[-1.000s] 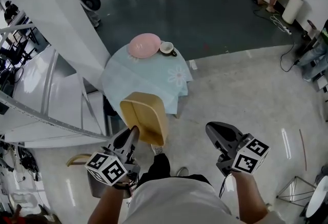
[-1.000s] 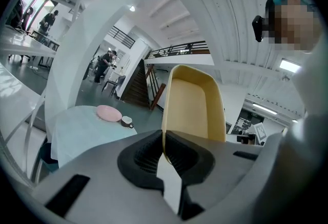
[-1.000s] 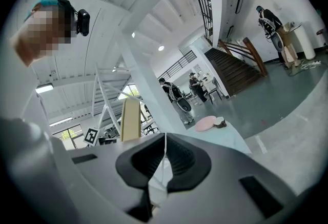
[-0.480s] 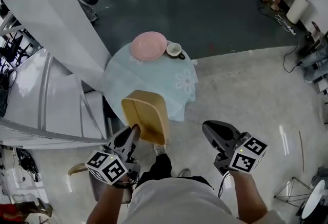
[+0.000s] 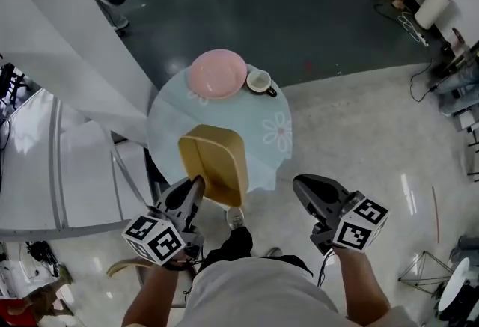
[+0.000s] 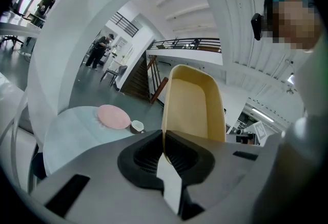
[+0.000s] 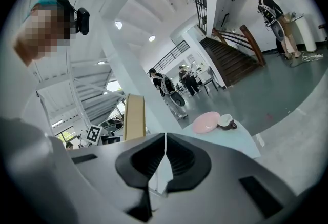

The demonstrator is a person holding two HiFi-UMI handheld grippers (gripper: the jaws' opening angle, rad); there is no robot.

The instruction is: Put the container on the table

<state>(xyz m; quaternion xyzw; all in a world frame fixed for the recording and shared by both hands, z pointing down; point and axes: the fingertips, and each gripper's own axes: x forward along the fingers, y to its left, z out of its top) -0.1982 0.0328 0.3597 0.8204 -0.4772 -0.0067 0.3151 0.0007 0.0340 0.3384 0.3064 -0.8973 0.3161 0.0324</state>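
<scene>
A tan, oblong container (image 5: 213, 164) hangs tilted over the near edge of the round table (image 5: 258, 120), which has a pale blue cloth. My left gripper (image 5: 196, 185) is shut on the container's near rim; in the left gripper view the container (image 6: 197, 107) rises upright from the left gripper (image 6: 164, 148). My right gripper (image 5: 303, 187) is shut on nothing, off to the right of the container. From the right gripper view the container (image 7: 135, 118) shows edge-on at the left of the right gripper (image 7: 165, 141).
A pink plate (image 5: 217, 73) and a cup (image 5: 260, 81) sit at the table's far side. A white staircase structure (image 5: 60, 56) stands close on the left. Pale floor lies to the right, dark floor beyond. People stand far off.
The table has come nearer below me. The container, still held by the left gripper, now overlaps the table's near edge. Both grippers keep their pose.
</scene>
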